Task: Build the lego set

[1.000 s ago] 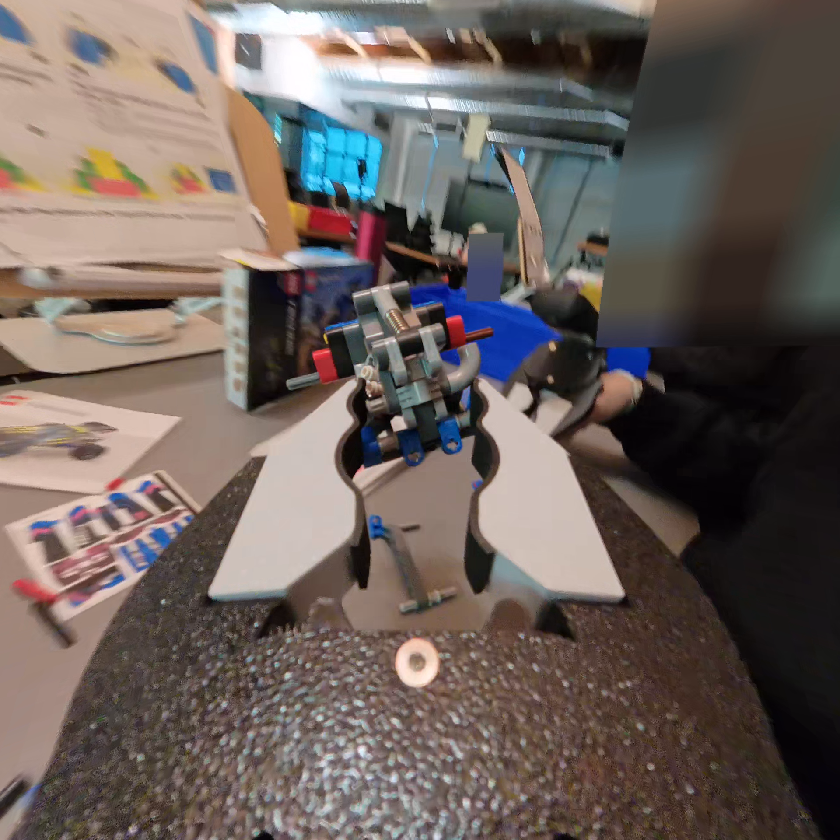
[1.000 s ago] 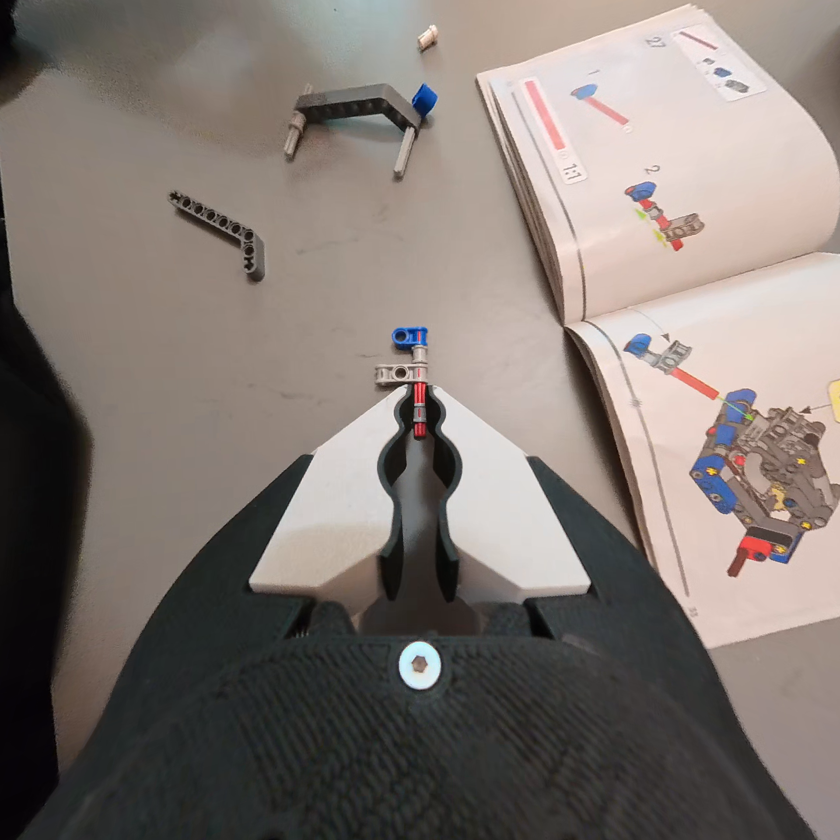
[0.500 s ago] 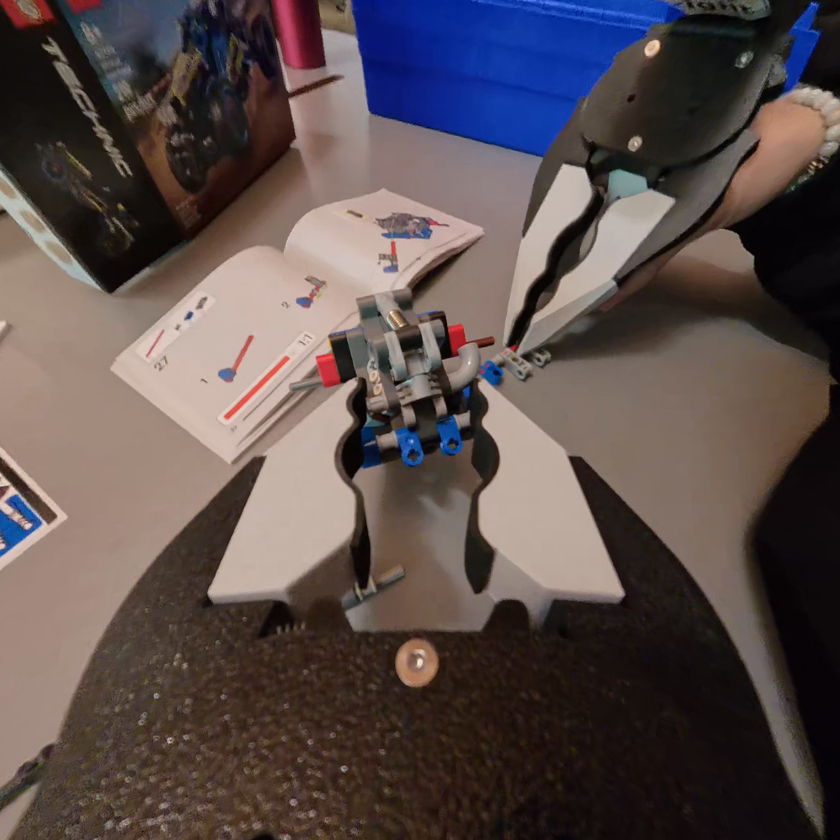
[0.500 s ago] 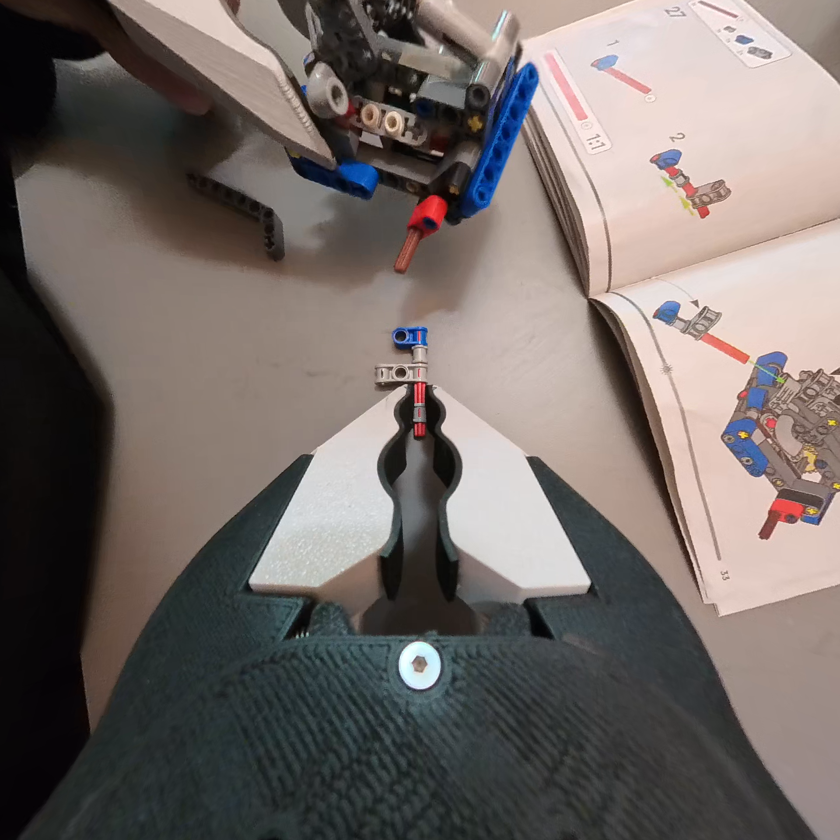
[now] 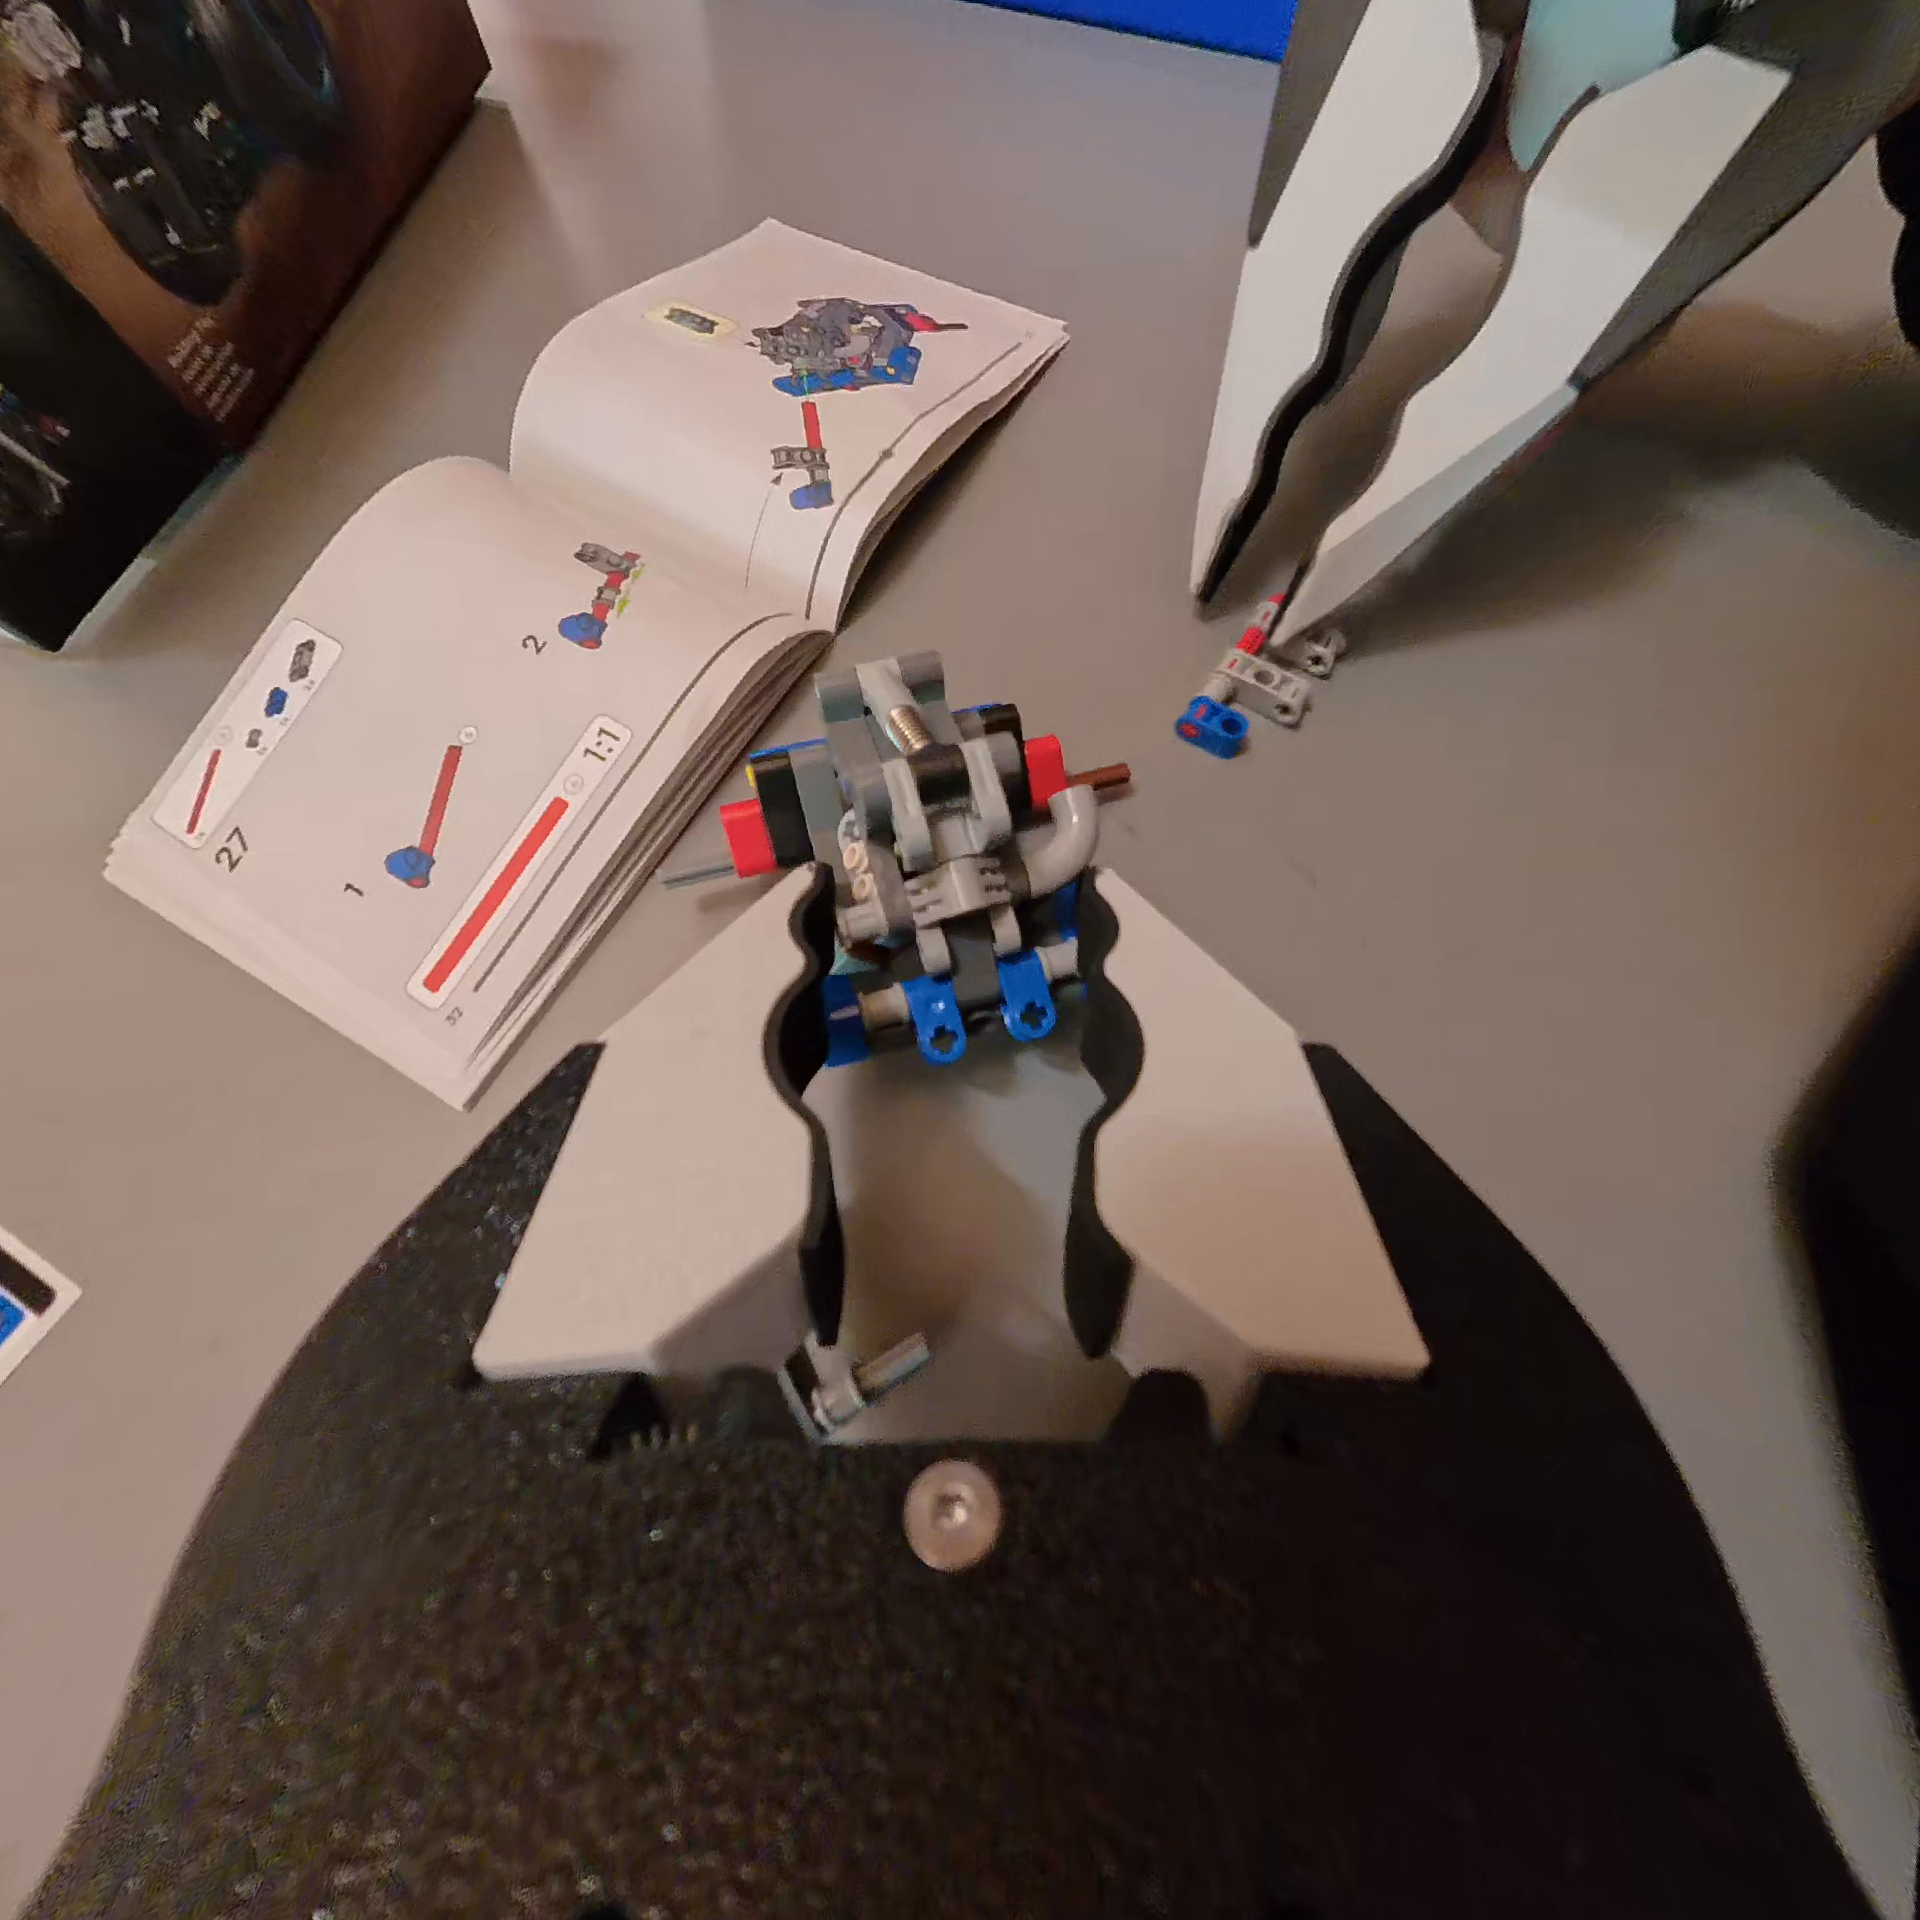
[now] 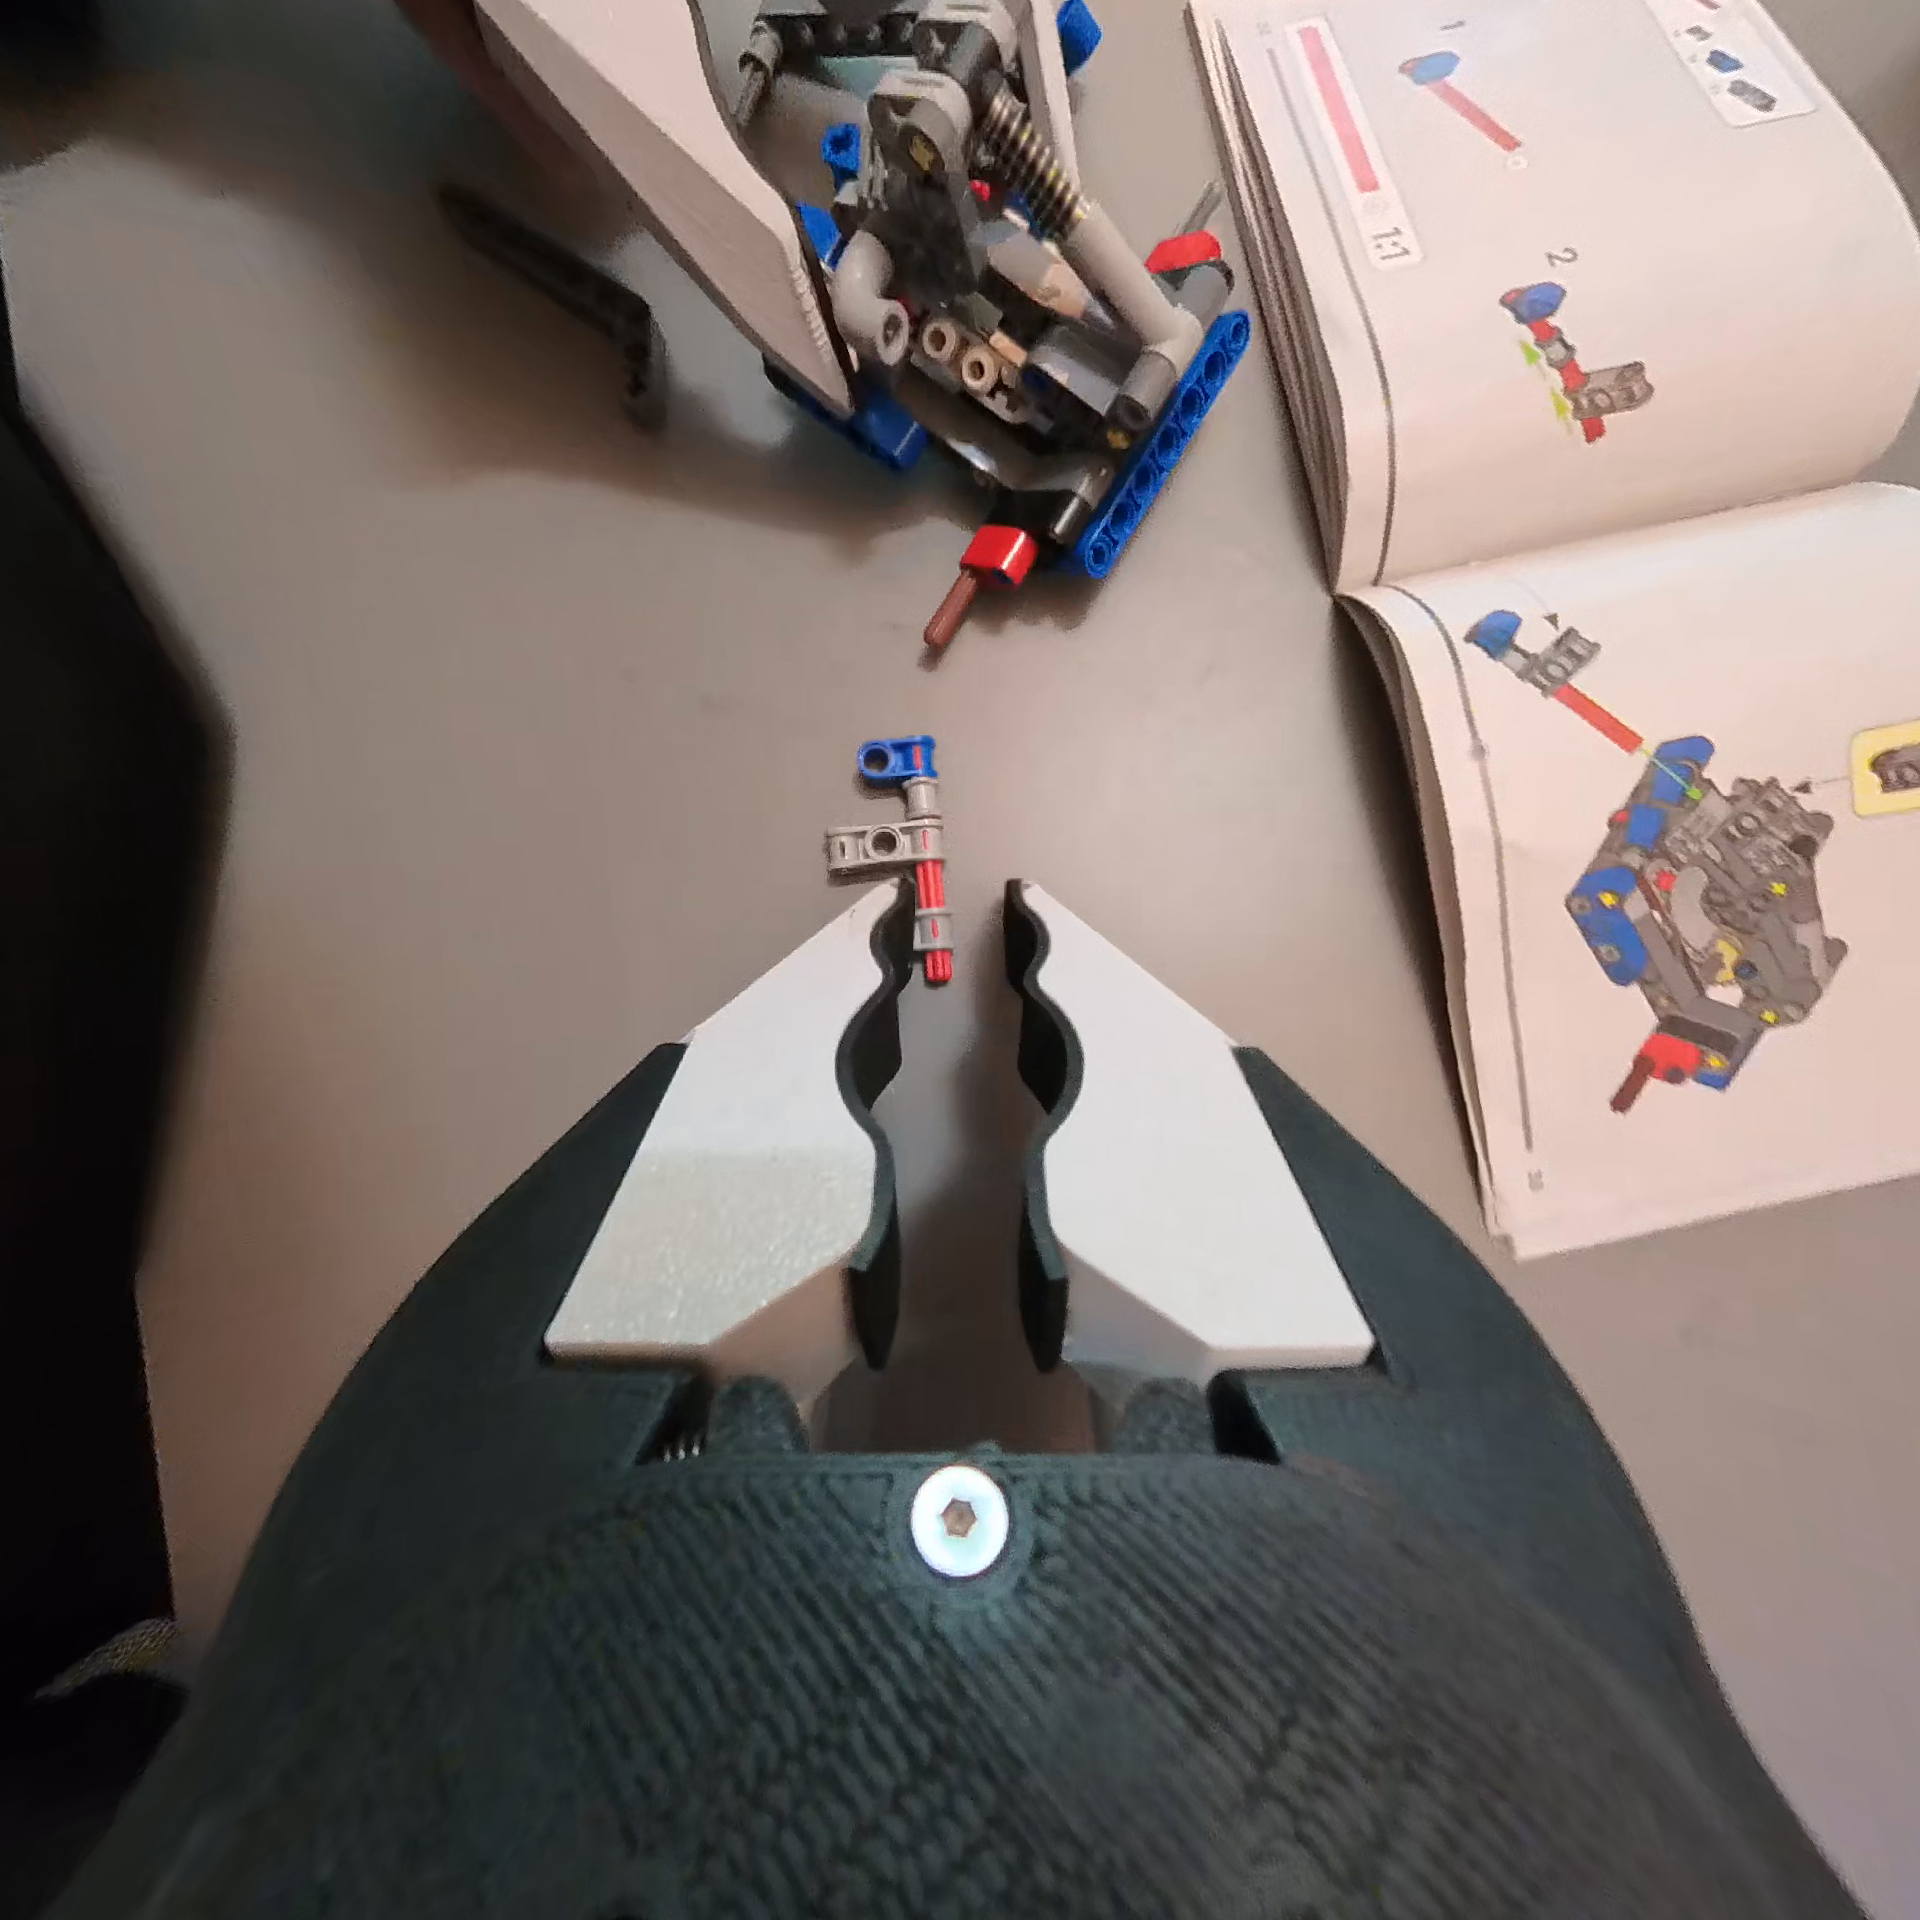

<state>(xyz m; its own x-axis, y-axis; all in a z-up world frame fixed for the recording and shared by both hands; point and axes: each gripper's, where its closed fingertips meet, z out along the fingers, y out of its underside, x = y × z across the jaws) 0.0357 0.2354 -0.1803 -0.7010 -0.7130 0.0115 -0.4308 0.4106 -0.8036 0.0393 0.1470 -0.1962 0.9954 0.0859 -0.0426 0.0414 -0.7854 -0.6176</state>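
Grey tabletop [image 6: 520,675] lay bare between your two tools, with the open instruction booklet [image 6: 1662,727] along its right edge. Your left gripper [image 5: 951,935] pinched the grey-and-blue lego assembly [image 5: 925,831] between its fingers, low over the table just beside the booklet. Your right gripper [image 6: 951,899] stood spread, apart from its load: the small red axle piece [image 6: 914,862] lay on the table just inside the fingertips, against the left finger [image 6: 821,997].
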